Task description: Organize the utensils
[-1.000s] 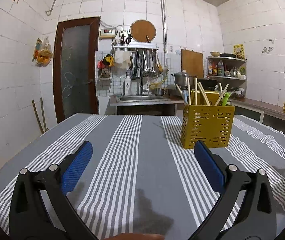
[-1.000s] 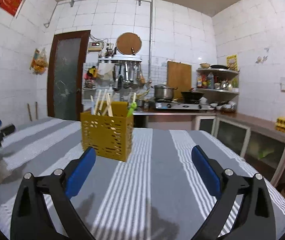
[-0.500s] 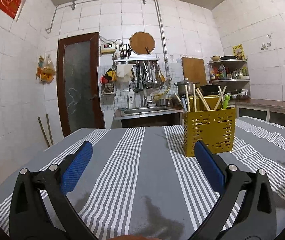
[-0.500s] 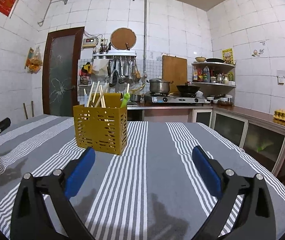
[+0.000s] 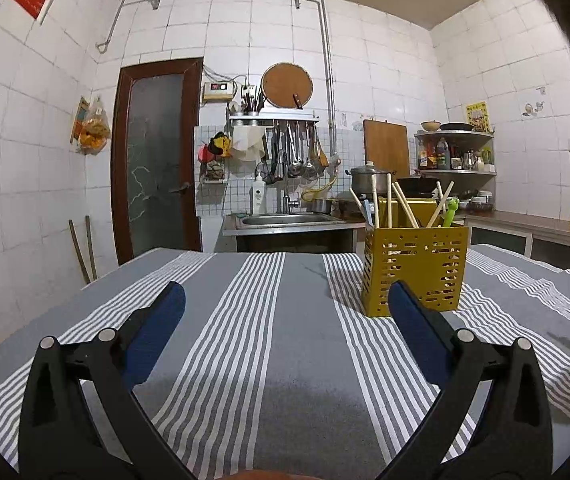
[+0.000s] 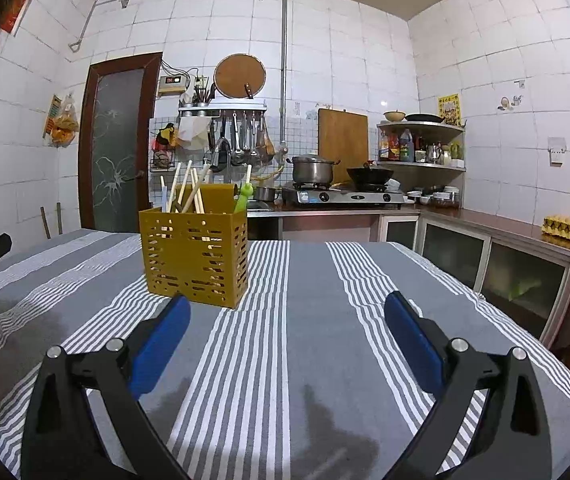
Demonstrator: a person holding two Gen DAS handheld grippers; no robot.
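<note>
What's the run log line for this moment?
left gripper: open, empty | right gripper: open, empty | yellow caddy: upright, holds chopsticks

The right gripper (image 6: 285, 316) is hovering wide apart over the striped tablecloth (image 6: 309, 320). A yellow utensil holder (image 6: 195, 256) is standing ahead, holding chopsticks (image 6: 189, 192).

Each gripper, left gripper (image 5: 285, 304) and right gripper (image 6: 285, 312), has two black plastic fingers with triangular cut-outs, silver round screws at the joints, and long blue pads (image 5: 413, 328) lining the inner faces of the fingers
</note>
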